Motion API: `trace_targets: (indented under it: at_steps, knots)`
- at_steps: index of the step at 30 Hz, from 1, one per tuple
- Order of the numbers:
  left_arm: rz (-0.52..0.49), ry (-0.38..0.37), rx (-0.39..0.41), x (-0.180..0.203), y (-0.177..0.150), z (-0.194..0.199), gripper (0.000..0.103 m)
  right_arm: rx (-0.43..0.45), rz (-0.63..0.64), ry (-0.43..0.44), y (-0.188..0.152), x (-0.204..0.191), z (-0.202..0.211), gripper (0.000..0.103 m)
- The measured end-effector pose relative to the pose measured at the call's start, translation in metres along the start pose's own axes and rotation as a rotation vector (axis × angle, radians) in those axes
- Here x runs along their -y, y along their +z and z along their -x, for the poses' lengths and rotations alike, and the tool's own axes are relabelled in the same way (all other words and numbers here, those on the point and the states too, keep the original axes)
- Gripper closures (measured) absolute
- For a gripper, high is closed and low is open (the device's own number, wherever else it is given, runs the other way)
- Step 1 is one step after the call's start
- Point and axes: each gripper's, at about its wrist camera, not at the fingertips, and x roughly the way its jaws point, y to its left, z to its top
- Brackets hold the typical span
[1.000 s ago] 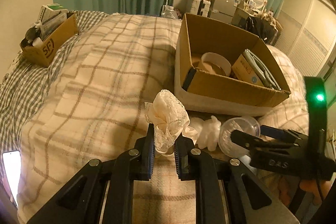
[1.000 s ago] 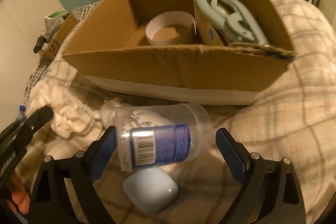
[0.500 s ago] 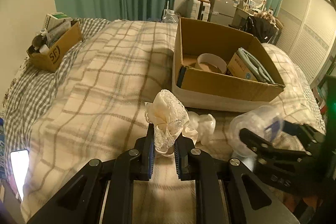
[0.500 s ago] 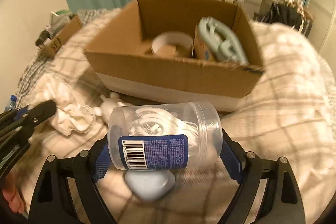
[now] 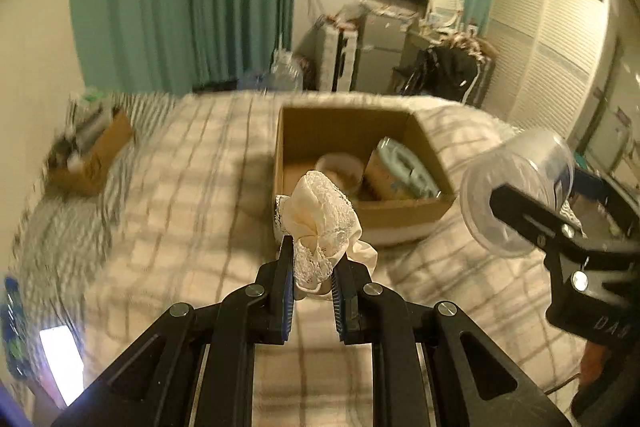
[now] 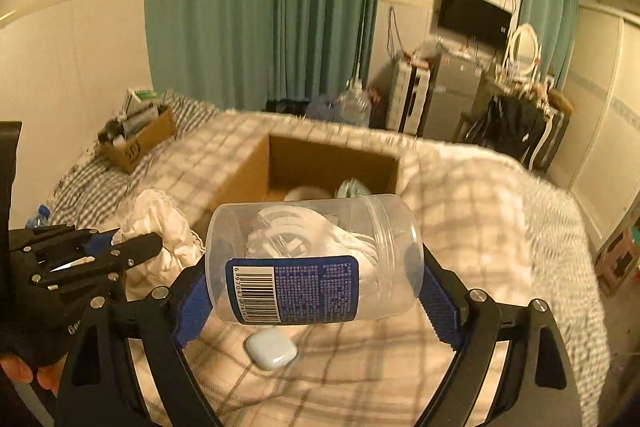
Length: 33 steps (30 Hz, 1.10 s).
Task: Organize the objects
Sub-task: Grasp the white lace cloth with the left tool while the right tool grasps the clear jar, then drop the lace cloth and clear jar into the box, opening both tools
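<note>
Left wrist view first: the left gripper (image 5: 312, 281) has its jaws pinched narrow on a cream lace cloth (image 5: 320, 227), which bunches up above the fingertips and is held up over the plaid bed cover (image 5: 192, 211). Straight ahead on the bed sits the open cardboard box (image 5: 332, 125) with a white ring-shaped thing and a pale blue item inside. Off to the right, the right gripper (image 5: 532, 203) shows from the side with the clear plastic jar (image 5: 516, 195) in it. A smaller cardboard box (image 5: 96, 163) stuffed with bits sits far left on the bed, pretty blurred.

Right wrist view: the right gripper (image 6: 316, 291) has its jaws spread wide around the jar (image 6: 316, 259), clamped end to end, so it lies sideways, barcode label facing the camera, white stuff inside. It's up in the air in front of the big box (image 6: 320, 163). A small pale blue case (image 6: 272, 349) lies on the bed right under it. The left gripper (image 6: 132, 247) pokes in from the left, with the lace cloth (image 6: 164, 227) beside its tips.
</note>
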Motion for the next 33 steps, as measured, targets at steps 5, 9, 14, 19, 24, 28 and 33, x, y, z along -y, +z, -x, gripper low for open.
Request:
trace_targets:
  at_steps: [5, 9, 14, 19, 24, 28, 33]
  knots:
    - [-0.036, 0.027, 0.097, 0.009, 0.040, 0.016, 0.087, 0.066, -0.022, -0.006, 0.040, 0.017, 0.020, 0.015]
    - [-0.038, 0.028, 0.133, 0.011, 0.068, 0.010, 0.087, 0.102, -0.020, -0.009, 0.070, 0.025, 0.017, 0.015]
    - [-0.023, 0.010, 0.141, 0.011, 0.100, -0.024, 0.087, 0.112, -0.030, -0.003, 0.105, 0.033, -0.016, 0.015]
    - [-0.007, 0.002, 0.125, 0.010, 0.115, -0.072, 0.087, 0.114, -0.069, -0.018, 0.124, 0.040, -0.068, 0.015]
    - [0.032, 0.006, 0.095, 0.004, 0.108, -0.120, 0.087, 0.076, -0.097, -0.023, 0.123, 0.045, -0.127, 0.015]
    - [0.055, -0.023, 0.041, -0.001, 0.091, -0.162, 0.087, 0.026, -0.120, -0.009, 0.101, 0.051, -0.173, 0.015]
    - [-0.023, -0.028, 0.009, 0.005, 0.077, -0.188, 0.083, -0.037, -0.159, 0.016, 0.083, 0.062, -0.213, 0.014]
